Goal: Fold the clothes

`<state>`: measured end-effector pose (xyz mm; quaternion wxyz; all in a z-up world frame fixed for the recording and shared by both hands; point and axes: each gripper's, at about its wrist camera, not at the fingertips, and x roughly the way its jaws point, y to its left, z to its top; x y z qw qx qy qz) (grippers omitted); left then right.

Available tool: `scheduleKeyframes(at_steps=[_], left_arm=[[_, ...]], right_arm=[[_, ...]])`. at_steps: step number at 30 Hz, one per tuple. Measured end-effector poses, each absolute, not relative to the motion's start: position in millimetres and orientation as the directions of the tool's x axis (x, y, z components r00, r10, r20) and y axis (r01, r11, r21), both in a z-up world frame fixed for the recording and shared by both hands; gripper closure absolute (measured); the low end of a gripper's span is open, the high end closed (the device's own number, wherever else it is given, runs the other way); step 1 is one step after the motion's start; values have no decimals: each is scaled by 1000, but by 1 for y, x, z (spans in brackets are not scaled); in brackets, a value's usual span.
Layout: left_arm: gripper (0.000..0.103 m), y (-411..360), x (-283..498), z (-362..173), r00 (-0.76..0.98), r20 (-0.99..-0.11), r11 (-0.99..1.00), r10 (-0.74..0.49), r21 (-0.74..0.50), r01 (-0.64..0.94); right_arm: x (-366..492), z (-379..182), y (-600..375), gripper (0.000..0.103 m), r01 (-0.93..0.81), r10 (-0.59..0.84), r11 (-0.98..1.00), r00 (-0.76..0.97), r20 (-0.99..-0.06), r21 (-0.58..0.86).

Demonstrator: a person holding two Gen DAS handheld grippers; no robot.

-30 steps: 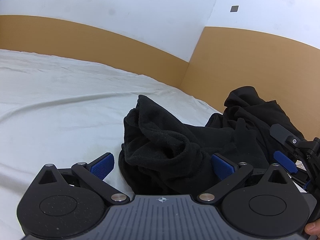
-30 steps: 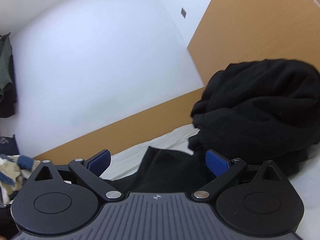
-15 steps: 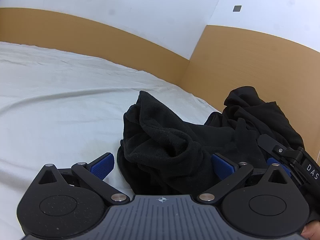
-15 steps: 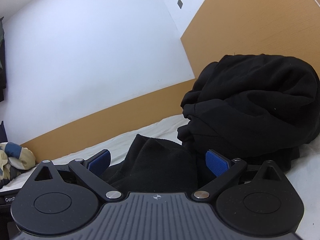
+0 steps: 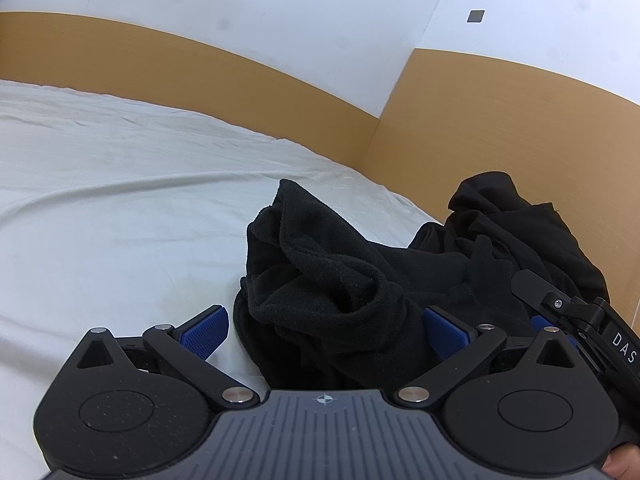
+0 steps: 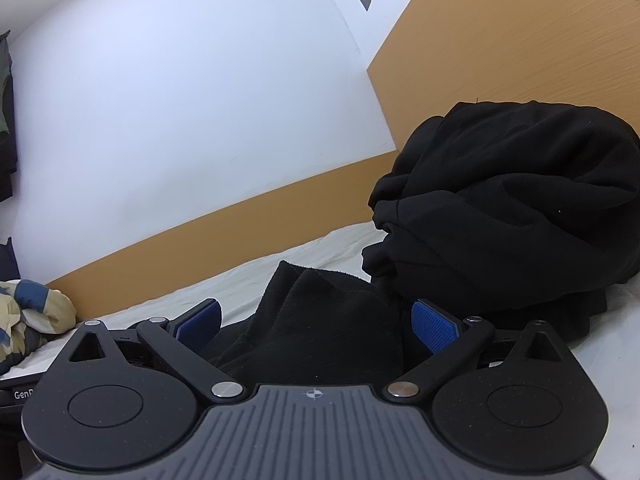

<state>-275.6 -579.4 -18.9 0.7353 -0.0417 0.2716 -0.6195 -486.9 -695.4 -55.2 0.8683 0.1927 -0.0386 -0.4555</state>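
Left gripper [image 5: 326,330] jaws spread wide, straddling crumpled black fleece garment [image 5: 320,276] on white sheet [image 5: 120,220], gripping nothing; right gripper [image 6: 316,322] likewise wide, empty

White walls [image 5: 280,12] fill the upper frame, meeting at a corner right of centre. A tan wooden panel [image 5: 160,68] bands along beneath them, rising taller at the right. A small dark square [image 5: 475,15] sits high on the wall, upper right. Below, a bed under a wrinkled white sheet [image 5: 100,208] spreads lower left. Even, soft light.
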Motion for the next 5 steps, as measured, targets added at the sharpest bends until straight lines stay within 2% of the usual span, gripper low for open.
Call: scheduleKeyframes(at_steps=[5], left_arm=[[1, -579, -275, -19, 84, -347, 228, -934, -398, 889]], right_arm=[[-486, -55, -695, 0, 774, -802, 516, 587, -110, 367]])
